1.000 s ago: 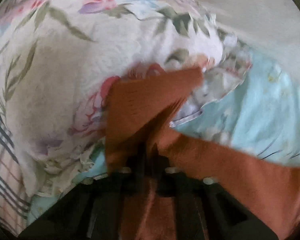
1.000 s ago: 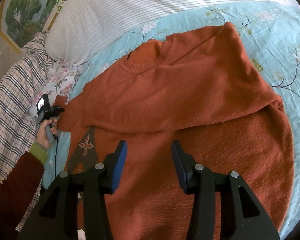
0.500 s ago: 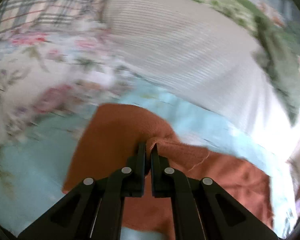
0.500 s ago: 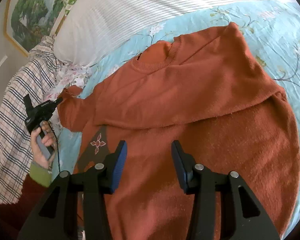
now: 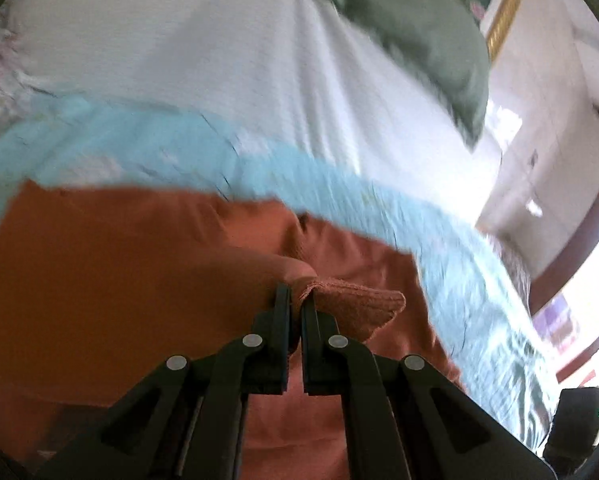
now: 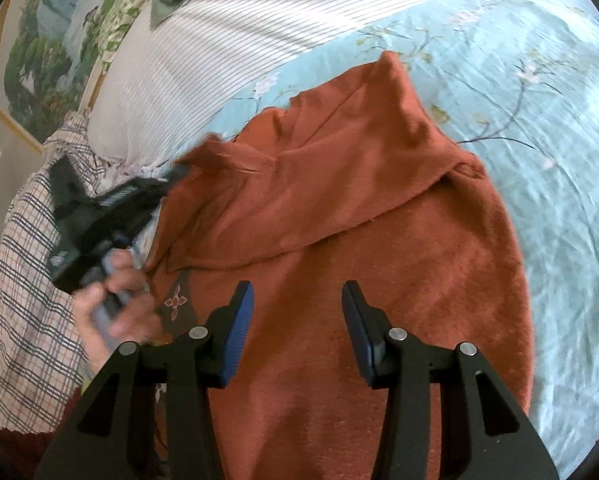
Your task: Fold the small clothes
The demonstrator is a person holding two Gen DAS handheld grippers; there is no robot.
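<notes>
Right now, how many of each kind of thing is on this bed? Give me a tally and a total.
Orange sweater: 1
White striped pillow: 1
Plaid cloth: 1
Olive green cloth: 1
Total: 4

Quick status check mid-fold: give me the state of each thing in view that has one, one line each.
Rust-orange knitted sweater: lying on the bed, one sleeve already folded across the body.
Other sleeve's cuff: lifted, pinched in the left gripper.
Left gripper: shut on the cuff.
Right gripper: open, nothing between its pads, above the sweater's body.
Light blue floral bedsheet: spread flat, slightly wrinkled.
White striped pillow: lying beyond the sweater's collar.
</notes>
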